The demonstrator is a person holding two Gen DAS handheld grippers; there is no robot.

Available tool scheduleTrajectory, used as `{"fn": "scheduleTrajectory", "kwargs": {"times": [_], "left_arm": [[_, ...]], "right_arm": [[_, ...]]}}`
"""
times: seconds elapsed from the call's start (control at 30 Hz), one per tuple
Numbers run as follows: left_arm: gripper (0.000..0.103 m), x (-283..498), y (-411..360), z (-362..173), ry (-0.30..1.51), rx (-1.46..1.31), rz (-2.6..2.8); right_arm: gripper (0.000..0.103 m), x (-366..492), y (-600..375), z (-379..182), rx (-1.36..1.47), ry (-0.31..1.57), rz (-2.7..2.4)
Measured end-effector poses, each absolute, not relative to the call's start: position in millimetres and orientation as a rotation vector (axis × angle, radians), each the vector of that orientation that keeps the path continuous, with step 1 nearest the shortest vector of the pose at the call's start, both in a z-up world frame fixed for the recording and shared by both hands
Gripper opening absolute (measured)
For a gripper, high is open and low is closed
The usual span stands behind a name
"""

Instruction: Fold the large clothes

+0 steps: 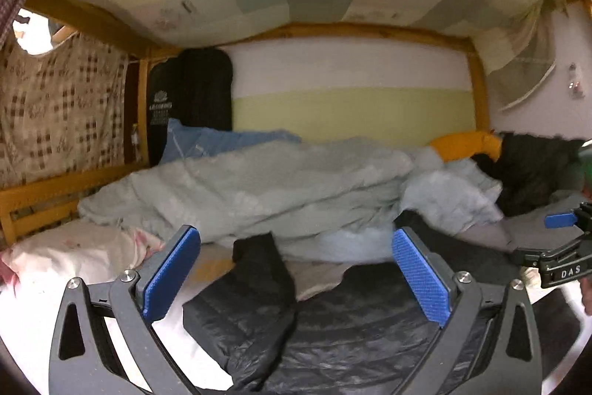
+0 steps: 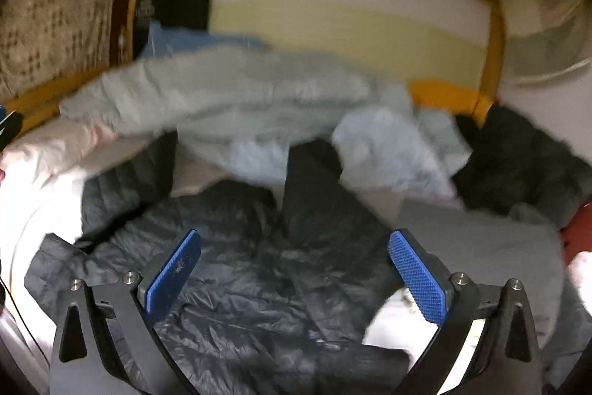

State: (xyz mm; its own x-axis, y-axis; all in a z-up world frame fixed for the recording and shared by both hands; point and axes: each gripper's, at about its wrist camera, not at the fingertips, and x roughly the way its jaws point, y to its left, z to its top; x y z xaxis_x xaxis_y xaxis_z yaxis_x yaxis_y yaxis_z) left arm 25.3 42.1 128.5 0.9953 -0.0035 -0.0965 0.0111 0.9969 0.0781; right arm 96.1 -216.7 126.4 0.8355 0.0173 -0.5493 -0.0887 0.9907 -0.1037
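Left wrist view: left gripper (image 1: 296,278) spread wide, blue pads (image 1: 171,274) apart, nothing between them. Beneath and ahead, a black puffer jacket (image 1: 333,332) lying flat on the white sheet (image 1: 44,287), body running from the camera toward the back of the bunk, one sleeve (image 1: 259,269) reaching away toward the heaped pale blanket (image 1: 259,187). At the right edge, the right gripper (image 1: 562,239), seen only in part. Behind the blanket, a yellow cloth (image 1: 466,147) and a dark garment (image 1: 536,169); wooden bed frame (image 1: 37,198) all round, patchwork cloth overhead.

Right wrist view, blurred: right gripper (image 2: 294,278) also wide apart and empty, hovering over the jacket (image 2: 259,302). Shown here only: both sleeves (image 2: 314,187) stretching away toward the blanket (image 2: 222,95), a grey cloth (image 2: 481,247) just right of the jacket.
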Motion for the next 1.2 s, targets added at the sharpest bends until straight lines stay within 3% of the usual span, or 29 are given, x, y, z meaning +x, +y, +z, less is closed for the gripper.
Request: {"fn": "scheduleTrajectory", "kwargs": {"times": [0.03, 0.13, 0.23, 0.4, 0.43, 0.5, 0.53, 1.2], "left_arm": [[0.093, 35.5, 45.0, 119.6, 0.135, 0.080, -0.005], [0.089, 83.4, 53.9, 91.5, 0.428, 0.028, -0.071], [0.089, 107.6, 58.1, 59.5, 0.579, 0.032, -0.094], [0.089, 127.8, 60.3, 31.0, 0.644, 0.121, -0.091], [0.090, 127.9, 62.2, 30.3, 0.649, 0.107, -0.092], [0.090, 127.9, 63.8, 30.3, 0.658, 0.088, -0.091], [0.090, 130.0, 64.7, 29.2, 0.658, 0.082, -0.089], [0.090, 60.2, 36.5, 75.3, 0.358, 0.088, -0.160]], "right_arm": [[0.097, 108.9, -214.7, 112.8, -0.137, 0.610, 0.050], [0.081, 156.0, -217.1, 60.8, -0.163, 0.749, 0.008], [0.081, 194.0, -223.8, 26.7, -0.113, 0.848, 0.006], [0.081, 223.8, -219.6, -2.0, -0.191, 0.920, -0.021], [0.075, 224.5, -218.3, -3.2, -0.203, 0.928, -0.023], [0.036, 226.4, -221.6, -7.6, -0.158, 0.951, 0.033], [0.005, 227.4, -225.6, -8.7, -0.126, 0.961, 0.049], [0.002, 93.8, -300.2, 112.2, -0.073, 0.557, -0.212]]}}
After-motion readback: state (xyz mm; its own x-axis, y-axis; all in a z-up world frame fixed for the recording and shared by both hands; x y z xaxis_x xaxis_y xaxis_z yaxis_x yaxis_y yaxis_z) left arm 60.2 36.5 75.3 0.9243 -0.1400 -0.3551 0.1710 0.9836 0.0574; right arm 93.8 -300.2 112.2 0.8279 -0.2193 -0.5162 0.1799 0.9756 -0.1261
